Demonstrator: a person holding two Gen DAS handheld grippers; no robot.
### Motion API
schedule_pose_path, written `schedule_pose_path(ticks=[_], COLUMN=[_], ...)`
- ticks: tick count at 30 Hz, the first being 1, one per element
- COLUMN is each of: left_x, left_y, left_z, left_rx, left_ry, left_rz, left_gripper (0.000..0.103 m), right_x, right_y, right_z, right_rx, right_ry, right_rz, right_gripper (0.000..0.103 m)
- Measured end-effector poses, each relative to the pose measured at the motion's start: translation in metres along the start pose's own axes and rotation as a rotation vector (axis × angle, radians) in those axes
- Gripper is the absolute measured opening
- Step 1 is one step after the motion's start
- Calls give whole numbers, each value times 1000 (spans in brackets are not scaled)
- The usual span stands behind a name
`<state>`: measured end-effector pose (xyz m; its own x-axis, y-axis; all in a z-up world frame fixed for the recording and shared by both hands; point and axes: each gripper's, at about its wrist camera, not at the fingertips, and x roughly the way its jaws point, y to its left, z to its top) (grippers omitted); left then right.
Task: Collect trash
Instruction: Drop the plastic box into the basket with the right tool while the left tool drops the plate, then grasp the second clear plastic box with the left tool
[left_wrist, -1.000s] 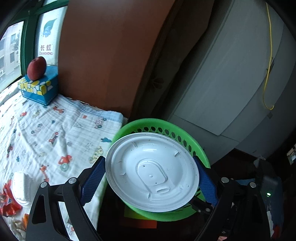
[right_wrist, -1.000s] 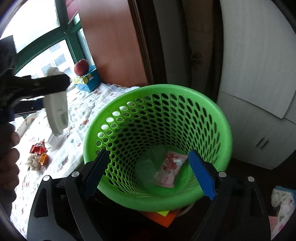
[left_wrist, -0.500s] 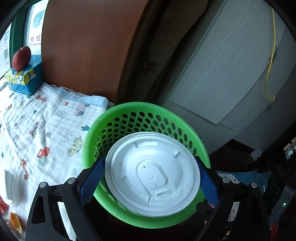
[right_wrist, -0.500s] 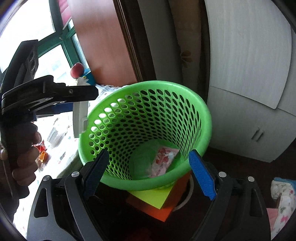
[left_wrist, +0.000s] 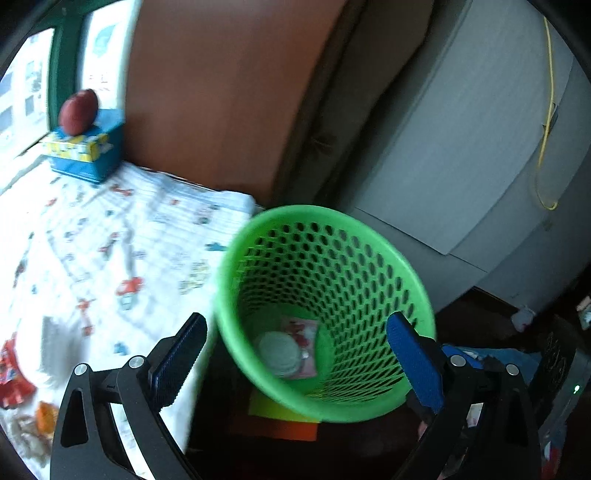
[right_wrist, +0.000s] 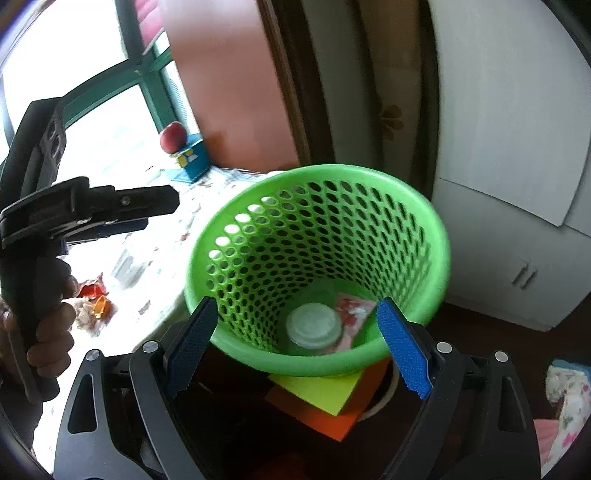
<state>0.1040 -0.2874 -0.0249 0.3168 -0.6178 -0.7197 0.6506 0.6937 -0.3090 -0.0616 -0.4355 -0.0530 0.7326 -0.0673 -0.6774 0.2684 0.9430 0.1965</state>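
A green perforated waste basket (left_wrist: 417, 295) (right_wrist: 439, 236) stands beside the table. At its bottom lie a round white plastic lid (left_wrist: 279, 352) (right_wrist: 313, 329) and a pink-and-red wrapper (left_wrist: 301, 328) (right_wrist: 351, 308). My left gripper (left_wrist: 295, 363) is open and empty above the basket's near rim; it shows from the side in the right wrist view (right_wrist: 122, 212). My right gripper (right_wrist: 295, 350) is open and empty in front of the basket. Red and orange wrappers (left_wrist: 14, 373) (right_wrist: 94, 295) and a white crumpled piece (left_wrist: 55, 341) lie on the table.
The table carries a white cloth with a cartoon print (left_wrist: 110, 236). A blue tissue box (left_wrist: 86, 151) with a red apple (left_wrist: 79, 110) stands at its far end by the window. White cabinets (left_wrist: 461, 147) are behind the basket. Yellow and orange paper sheets (right_wrist: 325, 398) lie under it.
My left gripper opened and let go of the white lid, which dropped to the bottom of the basket. The right gripper stayed open in front of the basket.
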Motion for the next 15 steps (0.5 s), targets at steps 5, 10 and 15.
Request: schedule_pose_path(ticks=[5, 10, 15], left_x=[-30, -64, -96], left_y=[25, 59, 96], left_z=[-10, -26, -50], left_rx=[-29, -77, -137], left_ry=[-32, -76, -114], left_rz=[69, 179, 282], left_gripper=[94, 94, 94], right_x=[3, 9, 16], right_y=[26, 56, 88], right_z=[2, 5, 7], right_rx=[-39, -89, -137], right_ry=[0, 5, 14], right_rz=[36, 85, 133], right_gripper=[87, 87, 87])
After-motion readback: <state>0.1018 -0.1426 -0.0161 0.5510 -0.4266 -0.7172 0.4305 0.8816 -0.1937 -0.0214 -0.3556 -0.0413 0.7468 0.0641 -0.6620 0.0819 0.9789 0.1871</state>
